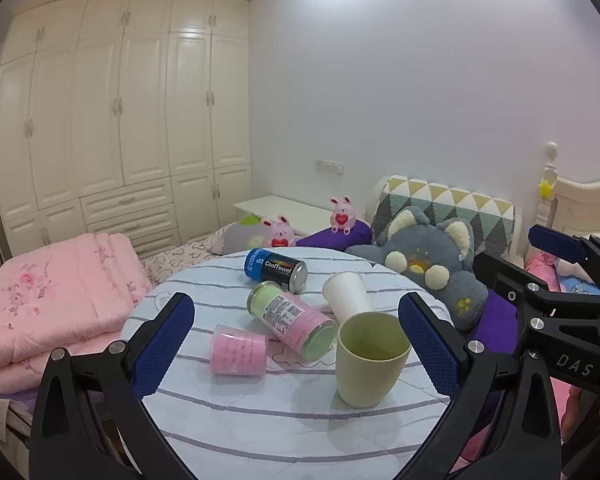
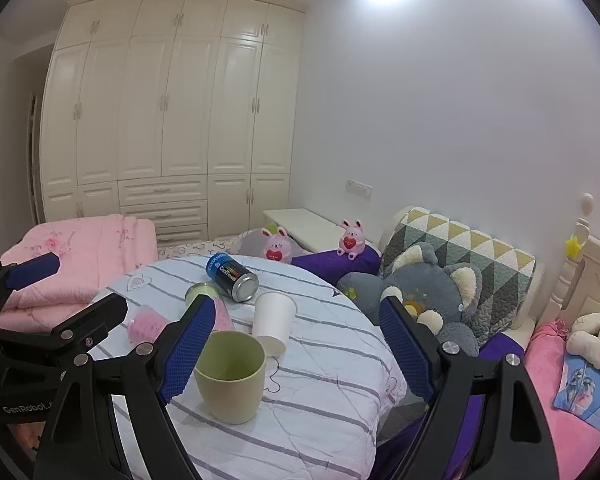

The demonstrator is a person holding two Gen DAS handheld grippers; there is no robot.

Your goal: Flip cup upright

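Between the spread right gripper [image 2: 298, 344] fingers (nearer the left one) stands the green cup [image 2: 231, 376], untouched.

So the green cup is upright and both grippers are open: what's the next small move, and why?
Probably ease the left gripper toward the pink cup. It lies on its side on the table, left of the green cup, nearer that gripper's side. The right gripper holds nothing either.

Striped round table [image 1: 300, 432] carries green cup [image 1: 370, 360], paper cup [image 1: 346, 294], cans [image 1: 276, 269].
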